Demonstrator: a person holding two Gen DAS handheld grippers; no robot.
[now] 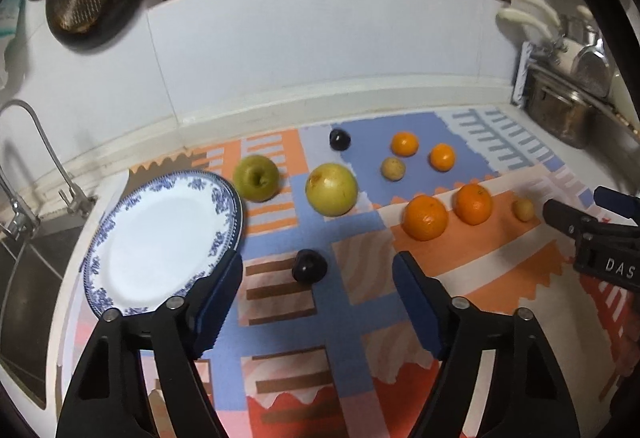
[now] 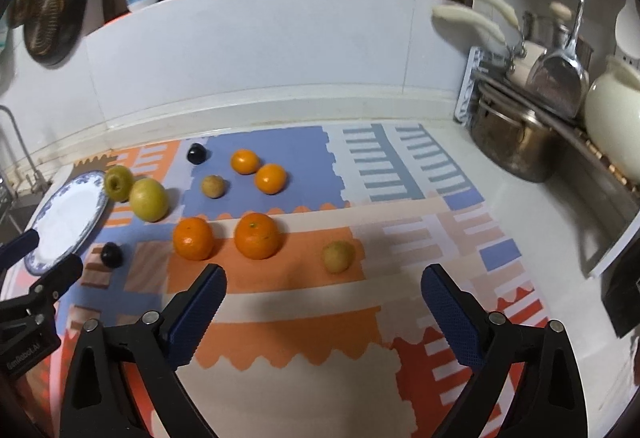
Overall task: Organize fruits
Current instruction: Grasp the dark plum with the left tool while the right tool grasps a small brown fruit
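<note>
Both claws gaping wide, empty: left gripper (image 1: 318,274) hovering over dark plum (image 1: 309,266), right gripper (image 2: 324,286) near small yellow fruit (image 2: 338,256). Risk: round fruit rolling off patterned mat (image 1: 352,318) if nudged or pinched off-centre, plum likely slippery. Empty plate (image 1: 120,290) at 9 o'clock, rim close to left finger; apples (image 1: 256,177) at 11, oranges (image 1: 425,217) at 1, pot (image 2: 508,145) far at 2.

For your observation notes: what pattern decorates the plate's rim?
Blue floral pattern on the white plate, clearest in the left wrist view.
</note>
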